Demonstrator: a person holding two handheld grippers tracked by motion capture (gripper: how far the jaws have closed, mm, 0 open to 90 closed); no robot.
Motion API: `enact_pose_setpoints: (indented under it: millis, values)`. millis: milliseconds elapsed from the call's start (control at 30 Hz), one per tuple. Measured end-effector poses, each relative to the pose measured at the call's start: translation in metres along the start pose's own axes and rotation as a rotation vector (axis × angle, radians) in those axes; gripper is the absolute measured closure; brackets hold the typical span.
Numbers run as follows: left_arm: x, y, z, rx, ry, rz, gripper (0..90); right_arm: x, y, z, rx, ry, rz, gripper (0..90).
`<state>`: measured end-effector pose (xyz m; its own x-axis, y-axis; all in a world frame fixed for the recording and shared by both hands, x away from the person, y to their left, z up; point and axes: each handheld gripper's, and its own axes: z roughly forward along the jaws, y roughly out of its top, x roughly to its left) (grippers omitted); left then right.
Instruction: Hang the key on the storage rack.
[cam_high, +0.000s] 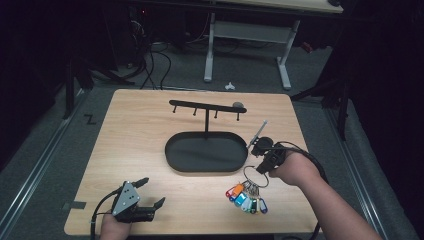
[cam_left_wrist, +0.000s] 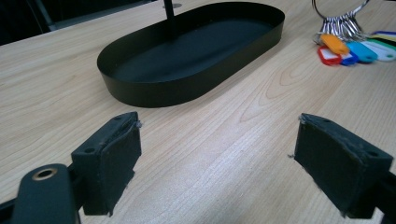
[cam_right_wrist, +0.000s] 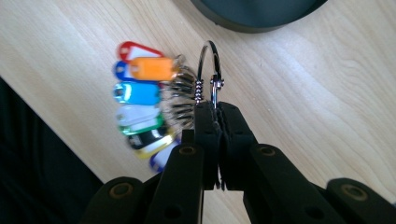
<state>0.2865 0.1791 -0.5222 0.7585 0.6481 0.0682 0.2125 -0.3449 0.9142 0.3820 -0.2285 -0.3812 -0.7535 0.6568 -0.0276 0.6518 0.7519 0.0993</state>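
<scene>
High view: a light wooden table (cam_high: 150, 130) carries a black oval tray (cam_high: 206, 151) near its centre. A thin post rises from the tray's far side to a black crossbar (cam_high: 205, 106) with small pegs hanging under it. A small grey object sits at the bar's right end; too small to identify.

Right gripper (cam_high: 262, 159) is at the tray's right end, held by the person's right hand (cam_high: 295, 169), a cable looping off behind the wrist. Its jaws are pressed together on a large metal key ring (cam_high: 256, 176). The ring stands roughly upright from the jaws, and a bunch of coloured plastic key tags (cam_high: 246, 198) hangs off it, fanned out on the table just in front of the hand. Tag colours seen: red, orange, blue, white, green, yellow.

Right gripper view: jaws clamped flat on the ring's lower arc (cam_right_wrist: 208, 74), no gap between the pads. Tags (cam_right_wrist: 142, 93) lie to the left, the tray's edge (cam_right_wrist: 252, 16) at the top.

Left gripper (cam_high: 147, 192) is at the near left of the table, well apart from the tray and the tags, with a grey three-cornered plate on top. Jaws spread wide, nothing between them.

Left gripper view: both pads (cam_left_wrist: 108, 158) over bare wood, tray (cam_left_wrist: 140, 84) ahead, tags (cam_left_wrist: 355, 49) at upper right.
</scene>
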Motion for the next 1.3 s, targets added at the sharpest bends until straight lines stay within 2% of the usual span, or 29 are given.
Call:
enact_pose_setpoints:
  millis: [233, 300, 433, 567, 867, 1100, 1300]
  values:
    - [0.0, 0.0, 0.001, 0.002, 0.002, -0.002, 15.0, 0.0, 0.003, -0.027, -0.013, -0.006, 0.001, 87.3]
    - [0.0, 0.0, 0.001, 0.002, 0.002, -0.004, 15.0, 0.0, 0.003, -0.029, -0.016, -0.003, -0.001, 87.3]
    - [0.0, 0.0, 0.001, 0.005, 0.002, -0.004, 15.1, -0.001, 0.003, -0.046, -0.031, -0.005, 0.009, 87.3]
    - [-0.001, 0.0, 0.001, 0.008, -0.004, 0.001, 15.0, -0.001, 0.005, -0.056, -0.043, -0.003, 0.007, 87.4]
    - [-0.001, 0.001, 0.0, 0.003, -0.006, 0.001, 15.0, 0.001, 0.015, -0.09, -0.079, -0.043, 0.001, 87.3]
    - [0.001, 0.001, -0.001, -0.004, -0.001, -0.004, 15.0, -0.003, 0.029, -0.097, -0.094, -0.044, 0.012, 87.3]
    - [0.001, -0.001, -0.005, -0.01, -0.008, -0.012, 15.1, -0.004, 0.04, -0.093, -0.109, -0.046, 0.012, 87.3]
